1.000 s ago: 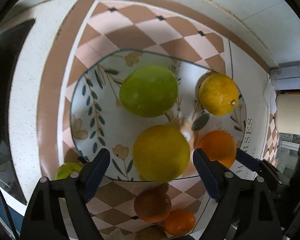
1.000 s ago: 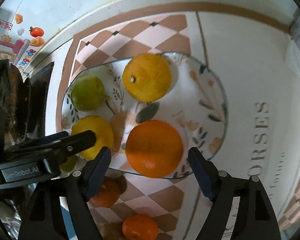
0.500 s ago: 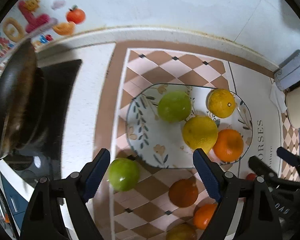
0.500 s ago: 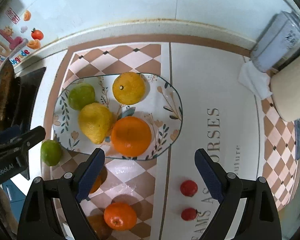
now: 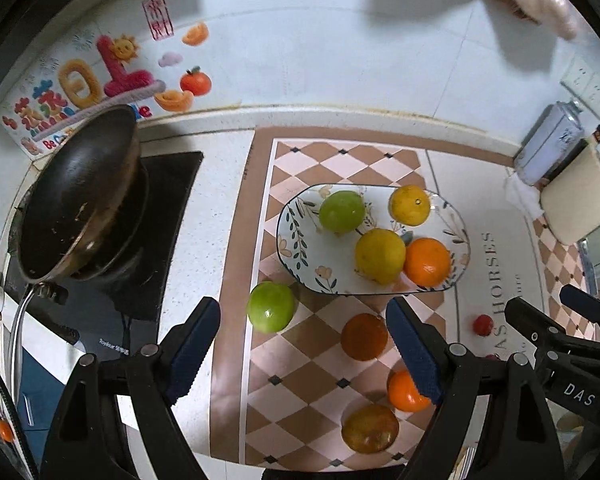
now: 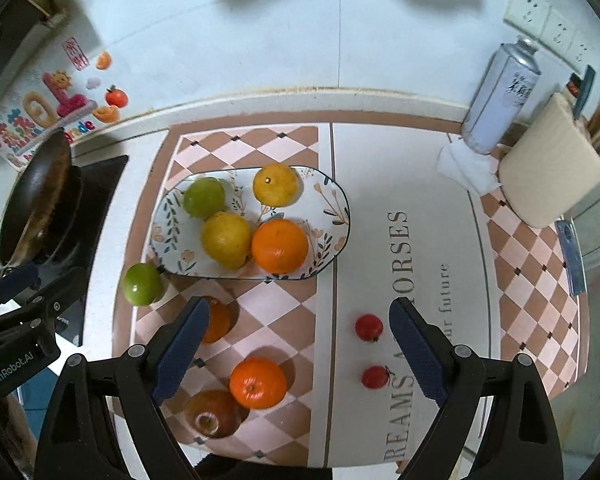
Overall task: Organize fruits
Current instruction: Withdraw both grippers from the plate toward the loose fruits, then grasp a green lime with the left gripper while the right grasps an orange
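Fruits are partly sorted: four round ones sit on the flowery oval plate (image 6: pixel 336 208), and a green apple (image 6: pixel 142 284) waits at its left corner. Left gripper (image 5: pixel 302 350) and right gripper (image 6: pixel 296 348) gape wide, holding nothing, ready to grab more.

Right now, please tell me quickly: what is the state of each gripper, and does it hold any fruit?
Left gripper: open, holding nothing.
Right gripper: open, its jaws have just been opening, nothing between them.

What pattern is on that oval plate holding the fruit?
The plate is white with painted leafy sprigs and small peach flowers, dark-rimmed; clearest in the right wrist view.
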### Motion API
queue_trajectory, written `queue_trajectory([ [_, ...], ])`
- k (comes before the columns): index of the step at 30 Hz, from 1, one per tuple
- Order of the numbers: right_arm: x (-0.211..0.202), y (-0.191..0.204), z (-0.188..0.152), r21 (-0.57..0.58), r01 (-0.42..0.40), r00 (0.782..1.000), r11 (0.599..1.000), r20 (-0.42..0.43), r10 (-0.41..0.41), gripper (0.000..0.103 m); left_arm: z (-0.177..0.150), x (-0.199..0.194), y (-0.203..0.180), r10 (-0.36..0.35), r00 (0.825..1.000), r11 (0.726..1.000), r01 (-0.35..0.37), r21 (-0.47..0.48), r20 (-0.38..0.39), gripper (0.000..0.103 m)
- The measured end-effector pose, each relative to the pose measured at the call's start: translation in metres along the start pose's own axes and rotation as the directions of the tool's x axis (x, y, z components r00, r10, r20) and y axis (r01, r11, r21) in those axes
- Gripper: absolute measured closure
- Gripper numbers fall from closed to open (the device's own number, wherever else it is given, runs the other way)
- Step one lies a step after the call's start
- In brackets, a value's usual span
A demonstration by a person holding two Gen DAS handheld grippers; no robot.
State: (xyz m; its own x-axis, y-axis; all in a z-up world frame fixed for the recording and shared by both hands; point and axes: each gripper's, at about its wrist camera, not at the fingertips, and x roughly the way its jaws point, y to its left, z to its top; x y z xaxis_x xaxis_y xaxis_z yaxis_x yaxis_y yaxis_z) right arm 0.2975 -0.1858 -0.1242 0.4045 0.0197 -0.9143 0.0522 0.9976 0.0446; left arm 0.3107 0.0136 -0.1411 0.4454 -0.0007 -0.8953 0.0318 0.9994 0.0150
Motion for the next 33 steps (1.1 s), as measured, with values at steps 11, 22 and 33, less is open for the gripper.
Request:
queue_trajectory([
  [11, -0.07, 0.008, -0.029, 0.008, -0.031, 0.993, 0.999, 0.118, 0.03, 0.009, -0.022, -0.059, 0.007, -0.001, 0.994, 1.0, 0.0, 0.009, 0.11, 0.018],
  [22, -0.071, 0.022, -0.033, -0.001, -0.063, 0.991, 0.998, 0.117, 0.063, 0.009, -0.031, -0.067, 0.019, 0.028, 0.99, 1.0, -0.027, -0.004, 0.137, 0.018],
  [33, 0.077, 0.005, -0.052, 0.103, -0.155, 0.96, 0.983, -0.22, 0.174, 0.009, -0.03, -0.005, 0.056, 0.066, 0.997, 0.995, -0.068, -0.076, -0.031, 0.001],
])
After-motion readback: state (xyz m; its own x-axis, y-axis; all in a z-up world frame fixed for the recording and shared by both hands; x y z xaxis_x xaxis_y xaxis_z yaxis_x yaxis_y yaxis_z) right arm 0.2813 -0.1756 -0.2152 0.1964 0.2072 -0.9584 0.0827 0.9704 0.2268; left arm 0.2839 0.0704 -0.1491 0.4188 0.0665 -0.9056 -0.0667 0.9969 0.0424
